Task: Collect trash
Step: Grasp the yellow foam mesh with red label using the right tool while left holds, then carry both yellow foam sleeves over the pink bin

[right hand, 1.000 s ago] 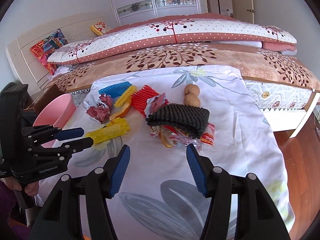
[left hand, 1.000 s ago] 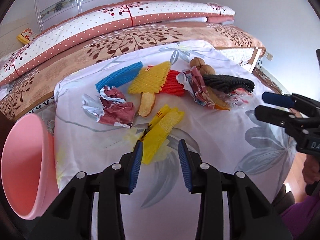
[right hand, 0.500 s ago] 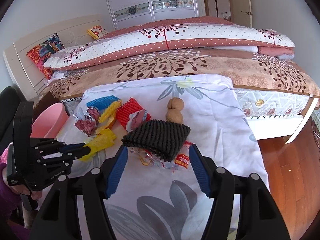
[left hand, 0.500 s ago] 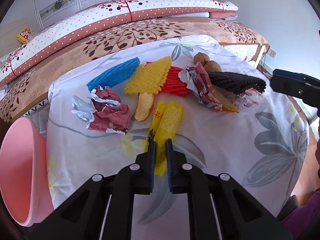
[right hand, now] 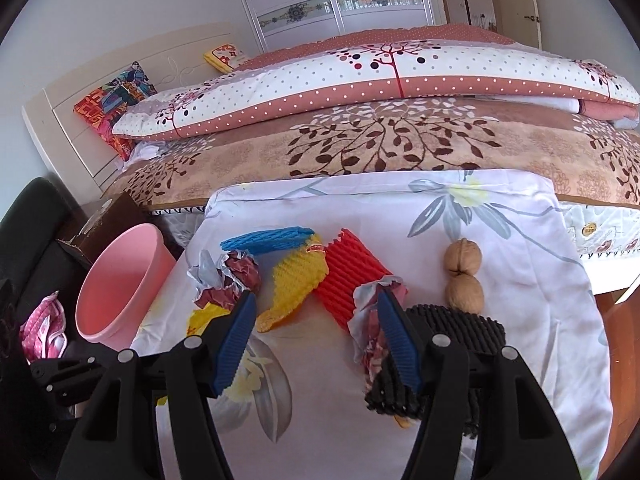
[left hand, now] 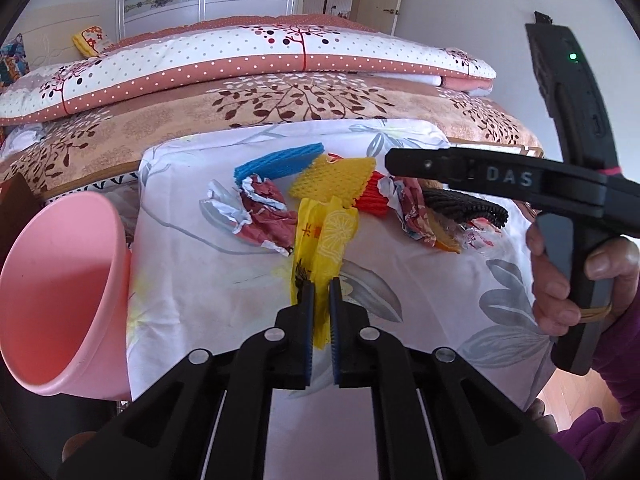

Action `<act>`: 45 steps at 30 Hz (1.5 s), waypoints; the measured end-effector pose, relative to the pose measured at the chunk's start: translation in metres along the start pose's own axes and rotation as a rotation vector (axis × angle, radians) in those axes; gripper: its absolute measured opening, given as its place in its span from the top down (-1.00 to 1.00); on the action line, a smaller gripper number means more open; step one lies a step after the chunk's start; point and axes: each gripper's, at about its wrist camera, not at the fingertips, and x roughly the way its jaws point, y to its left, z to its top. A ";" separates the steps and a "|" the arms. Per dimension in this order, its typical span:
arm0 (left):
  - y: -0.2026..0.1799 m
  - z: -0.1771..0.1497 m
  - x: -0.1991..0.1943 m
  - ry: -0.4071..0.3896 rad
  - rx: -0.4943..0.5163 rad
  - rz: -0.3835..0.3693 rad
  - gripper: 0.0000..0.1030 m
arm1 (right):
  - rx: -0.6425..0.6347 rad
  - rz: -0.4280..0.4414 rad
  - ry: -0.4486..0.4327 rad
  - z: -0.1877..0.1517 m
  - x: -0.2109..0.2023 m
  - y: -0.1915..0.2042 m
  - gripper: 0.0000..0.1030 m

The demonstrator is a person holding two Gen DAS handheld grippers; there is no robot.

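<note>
A: How is the left gripper [left hand: 319, 312] posed?
B: It is angled down over the cloth [left hand: 420, 296], its blue ribbed fingers [left hand: 307, 320] pinched on the near end of a yellow wrapper [left hand: 324, 240]. The wrapper is a thin, crinkled plastic strip printed with a lemon slice, and it is seen standing up between the pads.

A: And the right gripper [right hand: 316, 340]?
B: It is tilted down too, held by a hand [left hand: 568, 280] wrapped round a dark pistol grip. Its jaws are spread wide and are closing slightly; nothing is pinched. Bare cloth and the edge of a yellow net [right hand: 294, 284] are seen between the fingers, and the right finger overlaps a crumpled foil wrapper [right hand: 370, 312].

A: Where is the trash lying?
B: It is scattered across the middle of the floral cloth. A blue net [right hand: 268, 238], flat and ribbed, is laid at the far side, touching the yellow net, a foam mesh. A red net [right hand: 348, 276], corrugated, is set just beside the yellow one. A second foil wrapper [left hand: 260, 216], silver and maroon, is crumpled at the left. A black net [right hand: 456, 332], coarse and knitted-looking, is draped near the right finger.

A: Anything rounder?
B: Two walnuts [right hand: 462, 276], wrinkled and tan, are found touching each other beyond the black net. A pink bin [left hand: 56, 280], smooth plastic and tapered, is placed off the left edge of the cloth, its mouth open toward the trash
</note>
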 end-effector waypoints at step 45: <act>0.109 -0.007 -0.101 -0.291 -0.307 0.212 0.88 | -0.153 0.144 -0.086 0.016 -0.024 0.138 0.81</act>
